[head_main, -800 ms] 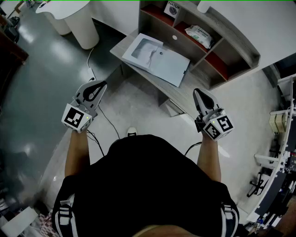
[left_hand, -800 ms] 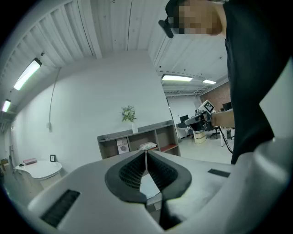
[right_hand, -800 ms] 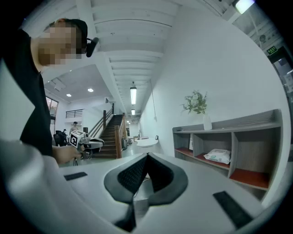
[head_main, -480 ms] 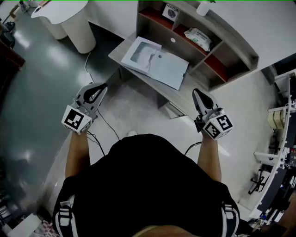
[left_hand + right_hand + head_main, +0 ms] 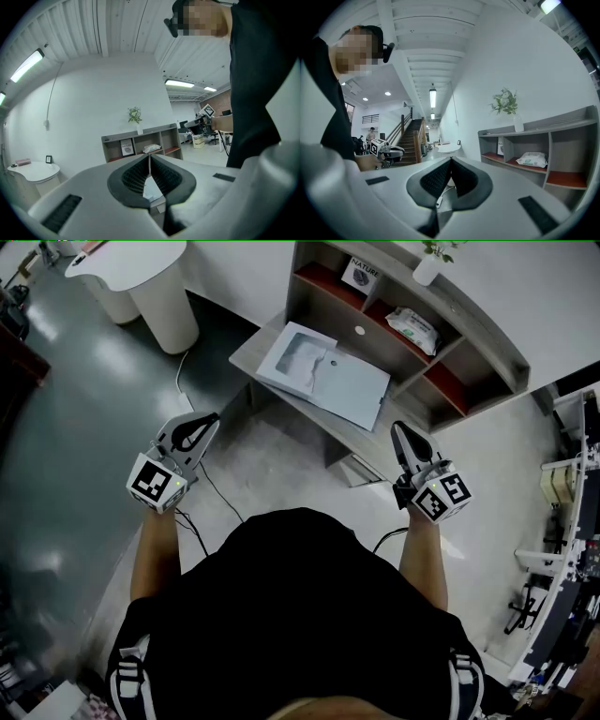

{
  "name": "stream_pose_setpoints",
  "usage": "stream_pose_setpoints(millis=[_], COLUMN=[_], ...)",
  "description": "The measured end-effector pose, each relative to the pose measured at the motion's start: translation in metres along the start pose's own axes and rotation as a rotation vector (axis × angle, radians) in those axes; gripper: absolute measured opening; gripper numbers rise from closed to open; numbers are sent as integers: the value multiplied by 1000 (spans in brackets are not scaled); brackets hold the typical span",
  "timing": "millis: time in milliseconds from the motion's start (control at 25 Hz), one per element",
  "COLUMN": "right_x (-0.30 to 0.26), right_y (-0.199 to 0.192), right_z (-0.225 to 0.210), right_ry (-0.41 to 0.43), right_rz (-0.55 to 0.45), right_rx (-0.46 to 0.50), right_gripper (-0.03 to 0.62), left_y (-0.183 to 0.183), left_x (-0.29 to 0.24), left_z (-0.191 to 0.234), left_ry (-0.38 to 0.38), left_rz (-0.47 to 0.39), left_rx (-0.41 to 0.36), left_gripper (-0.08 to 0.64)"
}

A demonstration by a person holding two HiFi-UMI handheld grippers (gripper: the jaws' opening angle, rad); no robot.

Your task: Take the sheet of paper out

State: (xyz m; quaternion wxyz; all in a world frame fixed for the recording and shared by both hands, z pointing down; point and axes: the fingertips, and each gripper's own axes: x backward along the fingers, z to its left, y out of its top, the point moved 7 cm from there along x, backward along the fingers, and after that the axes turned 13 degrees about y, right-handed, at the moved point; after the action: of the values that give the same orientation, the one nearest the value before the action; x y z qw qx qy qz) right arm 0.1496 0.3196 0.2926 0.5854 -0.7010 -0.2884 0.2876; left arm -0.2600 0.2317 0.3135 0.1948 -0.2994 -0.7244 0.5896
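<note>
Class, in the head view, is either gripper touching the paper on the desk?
No, the left gripper and right gripper both hang short of the desk, clear of the paper.

Two grippers (image 5: 210,417) (image 5: 397,427), one sheet (image 5: 326,373)

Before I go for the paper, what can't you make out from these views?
- Head view: the folder is too small; its opening side and contents don't show.
- Left gripper view: the left gripper hides the desk, bar a pale sliver.
- Right gripper view: the right gripper hides desk and folder.
</note>
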Motion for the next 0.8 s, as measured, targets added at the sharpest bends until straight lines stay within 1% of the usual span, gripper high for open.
stream_pose_setpoints(millis=[200,360,600,800], right_x=[-12,-20,-32,-41], right_y=[-5,-8,-11,-15], right_z=[3,1,-8,-22], right_ry=[-9,2,27,30], right_rz=[1,20,-1,2], right_rx=[-32,-32,-50,-55], right_gripper=[14,14,14,14], left_y=[-8,-12,-21,-26], left_x=[6,4,-1,-12], left_z=[13,17,18,19], left_ry=[-5,-4,-25,-31], left_rz=[11,13,40,57], left_rx=[2,7,15,4], left_gripper=[23,23,23,23])
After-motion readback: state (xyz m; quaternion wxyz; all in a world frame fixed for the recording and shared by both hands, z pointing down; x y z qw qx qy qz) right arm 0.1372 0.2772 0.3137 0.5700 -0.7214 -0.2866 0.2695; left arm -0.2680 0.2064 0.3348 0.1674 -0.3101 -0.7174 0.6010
